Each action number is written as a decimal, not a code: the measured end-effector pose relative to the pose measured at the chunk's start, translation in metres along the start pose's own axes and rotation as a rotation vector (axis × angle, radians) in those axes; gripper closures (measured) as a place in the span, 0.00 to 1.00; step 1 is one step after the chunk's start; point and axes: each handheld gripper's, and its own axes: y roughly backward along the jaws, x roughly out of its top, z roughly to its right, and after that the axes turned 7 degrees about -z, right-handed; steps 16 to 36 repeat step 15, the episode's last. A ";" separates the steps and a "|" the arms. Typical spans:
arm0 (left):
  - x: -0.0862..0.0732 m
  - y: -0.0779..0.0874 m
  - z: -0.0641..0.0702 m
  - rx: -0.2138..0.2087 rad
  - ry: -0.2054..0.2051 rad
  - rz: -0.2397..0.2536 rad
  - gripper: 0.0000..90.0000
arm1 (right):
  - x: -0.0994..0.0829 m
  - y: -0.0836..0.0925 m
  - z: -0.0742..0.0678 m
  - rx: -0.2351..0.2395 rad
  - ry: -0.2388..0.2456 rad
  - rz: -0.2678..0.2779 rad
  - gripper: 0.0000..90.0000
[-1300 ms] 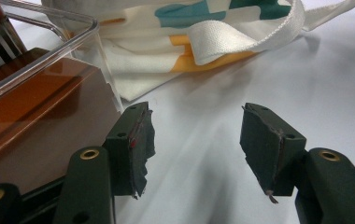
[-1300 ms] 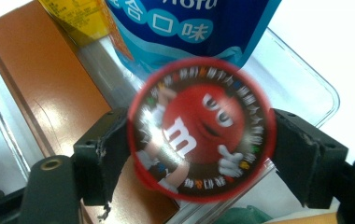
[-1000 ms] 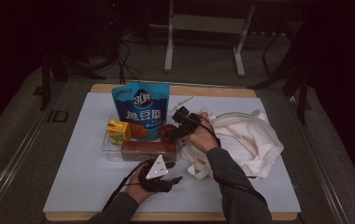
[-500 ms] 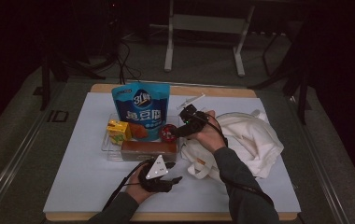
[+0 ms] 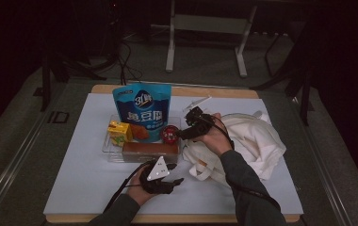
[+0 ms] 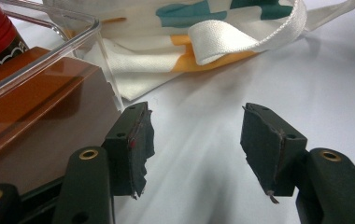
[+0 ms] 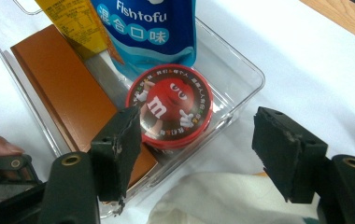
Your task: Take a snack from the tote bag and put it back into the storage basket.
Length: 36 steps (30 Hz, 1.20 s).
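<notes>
The left gripper (image 5: 167,181) lies low near the person's edge of the surface, gripped in the left hand (image 5: 142,186), its jaws spread wide and pointing right. The right gripper (image 5: 186,131) is held farther forward in the right hand (image 5: 215,136), forearm stretched out from the bottom, its jaws parted wide with nothing between them.

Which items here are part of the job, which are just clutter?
In play:
right gripper, open above the red candy tub
clear tray that holds the tub
cloth bag beside the tray

Lying about:
left gripper, open, low on the table
blue snack pouch
brown box
yellow carton
</notes>
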 end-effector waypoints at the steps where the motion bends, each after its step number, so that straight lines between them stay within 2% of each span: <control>1: 0.000 0.000 0.000 0.000 -0.001 0.000 0.47 | -0.001 0.000 0.001 0.002 0.000 0.003 0.37; 15: 0.000 -0.001 -0.001 -0.003 0.008 -0.004 0.47 | -0.017 0.011 0.009 0.007 -0.026 0.021 0.37; 36: 0.000 -0.001 -0.001 -0.003 0.008 -0.004 0.47 | -0.017 0.011 0.009 0.007 -0.026 0.021 0.37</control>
